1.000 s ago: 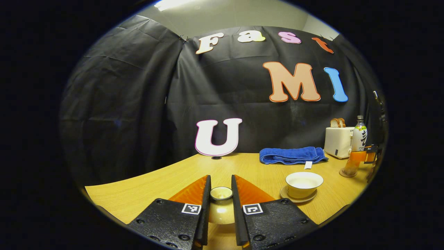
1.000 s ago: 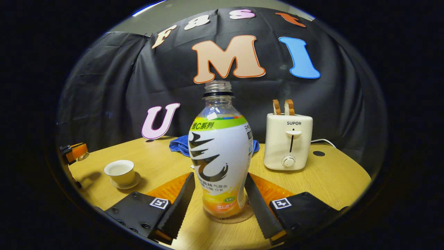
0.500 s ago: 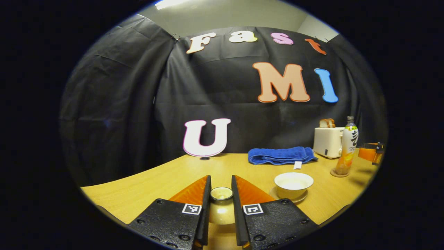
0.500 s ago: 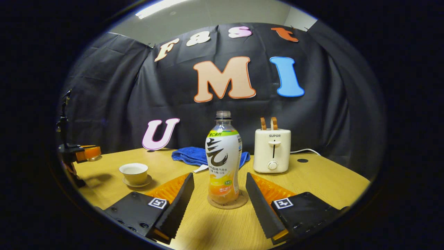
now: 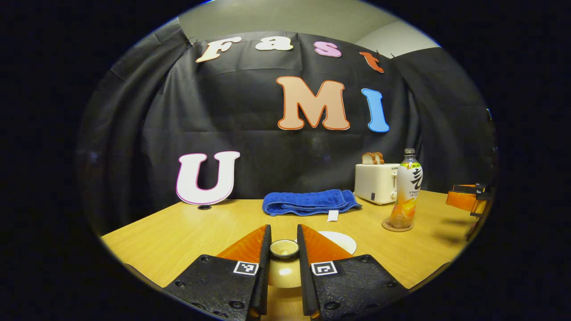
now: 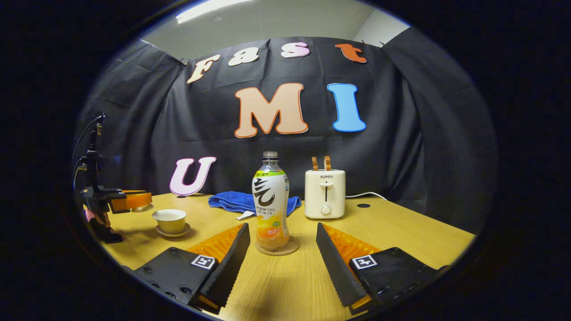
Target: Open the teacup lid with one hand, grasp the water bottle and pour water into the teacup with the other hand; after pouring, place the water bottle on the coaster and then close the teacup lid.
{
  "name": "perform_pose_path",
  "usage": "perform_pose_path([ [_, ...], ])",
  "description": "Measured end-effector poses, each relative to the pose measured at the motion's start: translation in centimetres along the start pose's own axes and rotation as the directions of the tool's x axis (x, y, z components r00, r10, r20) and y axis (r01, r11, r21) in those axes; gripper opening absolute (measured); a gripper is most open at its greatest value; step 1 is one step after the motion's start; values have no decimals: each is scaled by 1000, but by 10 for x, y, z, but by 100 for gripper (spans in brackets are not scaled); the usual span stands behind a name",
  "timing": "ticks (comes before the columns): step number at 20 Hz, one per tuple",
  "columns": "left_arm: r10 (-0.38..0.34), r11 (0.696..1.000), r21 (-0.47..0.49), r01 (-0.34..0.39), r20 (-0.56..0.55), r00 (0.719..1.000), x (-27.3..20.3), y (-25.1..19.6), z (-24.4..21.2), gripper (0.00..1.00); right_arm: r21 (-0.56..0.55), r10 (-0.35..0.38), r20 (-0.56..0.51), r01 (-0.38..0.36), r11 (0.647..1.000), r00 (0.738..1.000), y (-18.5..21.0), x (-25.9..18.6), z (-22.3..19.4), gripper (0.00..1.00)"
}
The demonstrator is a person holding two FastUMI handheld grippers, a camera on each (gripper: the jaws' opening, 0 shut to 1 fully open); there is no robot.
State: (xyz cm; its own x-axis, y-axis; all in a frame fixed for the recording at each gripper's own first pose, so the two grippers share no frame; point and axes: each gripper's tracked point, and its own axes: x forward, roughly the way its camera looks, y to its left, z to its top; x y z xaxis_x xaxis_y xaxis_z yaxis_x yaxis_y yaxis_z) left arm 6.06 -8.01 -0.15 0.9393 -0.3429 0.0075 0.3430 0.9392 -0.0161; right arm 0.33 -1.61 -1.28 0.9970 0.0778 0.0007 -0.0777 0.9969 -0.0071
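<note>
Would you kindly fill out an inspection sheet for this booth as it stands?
Surface: wooden table, bare at front.
Job's things: water bottle upright on coaster; teacup uncovered on its saucer; teacup lid held.
Clutter: blue towel; toaster with bread slices.
Grippers: left gripper shut on lid; right gripper open, clear of bottle.
Cables: white cord behind toaster.
Surroundings: black cloth wall.

Blue towel (image 6: 243, 201), cream toaster (image 6: 325, 193)
</note>
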Motion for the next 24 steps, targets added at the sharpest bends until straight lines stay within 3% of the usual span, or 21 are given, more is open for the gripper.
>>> perform_pose_path([
  [6, -134, 991, 5, 134, 1, 991, 26, -37, 0, 28, -2, -36, -1, 36, 999, 999, -5, -3, 0, 92],
  [10, -168, 986, 7, 168, -34, 985, 38, -44, -6, 28, -2, -36, -3, 36, 999, 999, -5, -4, 0, 92],
  [19, -170, 983, 43, 177, -133, 976, 46, -50, -20, 29, -3, -35, -4, 35, 999, 999, -5, -4, 0, 94],
  [24, -149, 988, 17, 151, -94, 984, 42, -42, -13, 35, -2, -33, -6, 33, 999, 999, -5, -4, 0, 92],
])
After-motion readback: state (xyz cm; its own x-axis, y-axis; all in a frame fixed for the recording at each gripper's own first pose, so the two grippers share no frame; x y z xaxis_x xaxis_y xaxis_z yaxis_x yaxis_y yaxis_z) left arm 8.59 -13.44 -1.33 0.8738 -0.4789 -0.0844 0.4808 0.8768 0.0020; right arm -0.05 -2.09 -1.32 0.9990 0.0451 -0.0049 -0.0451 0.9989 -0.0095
